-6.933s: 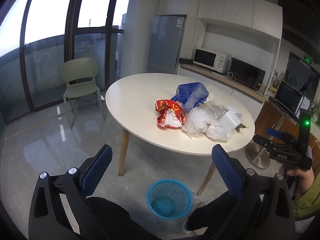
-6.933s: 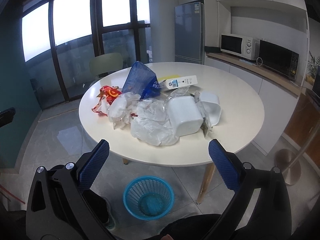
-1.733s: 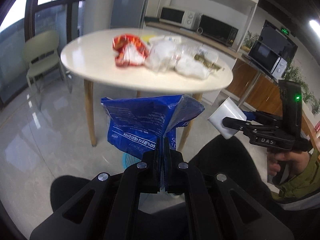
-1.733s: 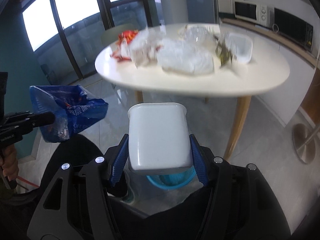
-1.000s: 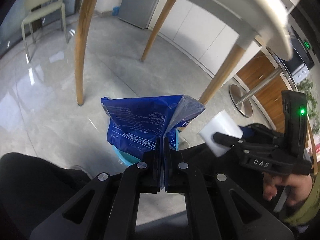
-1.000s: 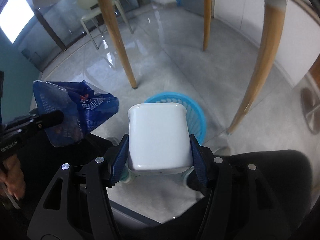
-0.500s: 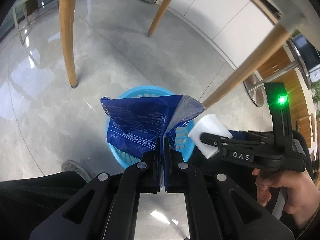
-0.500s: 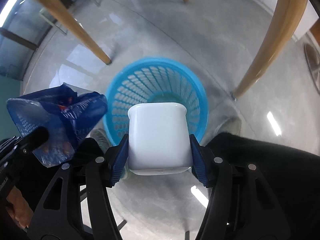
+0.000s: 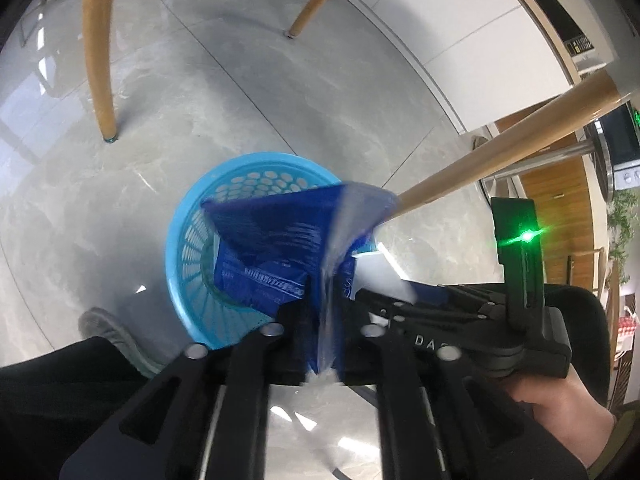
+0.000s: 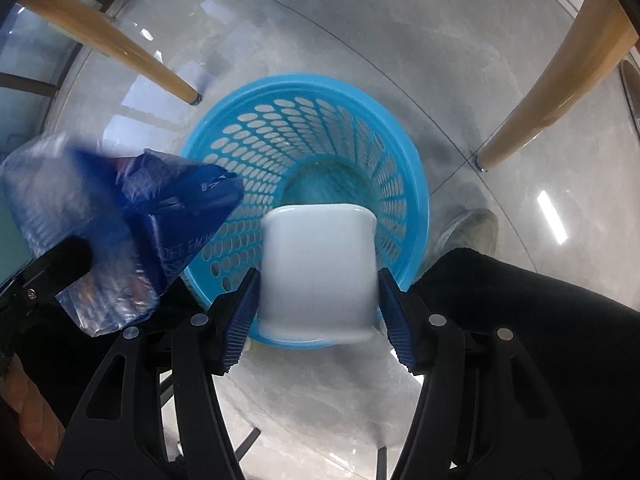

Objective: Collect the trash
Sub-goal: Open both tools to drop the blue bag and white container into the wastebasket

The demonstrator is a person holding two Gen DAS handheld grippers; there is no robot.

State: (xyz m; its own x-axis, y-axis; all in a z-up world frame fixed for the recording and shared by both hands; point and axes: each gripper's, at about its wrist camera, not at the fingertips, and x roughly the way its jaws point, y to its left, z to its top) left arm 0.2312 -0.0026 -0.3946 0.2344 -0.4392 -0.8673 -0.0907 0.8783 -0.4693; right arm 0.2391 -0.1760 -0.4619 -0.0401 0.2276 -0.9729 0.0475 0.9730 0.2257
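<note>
Both tools hang over the blue basket (image 10: 404,184), a perforated plastic bin standing on the grey tiled floor (image 9: 120,208) between the wooden table legs (image 9: 98,52).

The right tool (image 10: 318,306) points down at the basket's mouth. Between its blue ribbed pads (image 10: 240,316) sits a white plastic container (image 10: 318,272), upright and blurred at its lower edge. A thin gap shows between the container's sides and each pad, so the jaws look parted rather than pressed against it — the container is just above the near rim of the basket. The basket's inside shows only its own blue-green bottom.

The left tool (image 9: 320,312) holds its black fingers (image 9: 280,320) a little apart, with the tail of a blue snack bag (image 9: 280,240) streaked and blurred between them. Whether they still pinch it I cannot tell. The bag's crumpled body spreads over the middle of the basket's opening and reaches toward the far rim. In the right wrist view the same bag (image 10: 132,224) lies at the left, overlapping the basket's left rim, with the left tool's black finger in front of it.

In the left wrist view the right tool (image 9: 440,320) lies just beside the left one, a green light glowing on its body, and the person's hand (image 9: 560,412) grips it at the lower right. A grey shoe (image 9: 112,336) stands on the floor near the basket.
</note>
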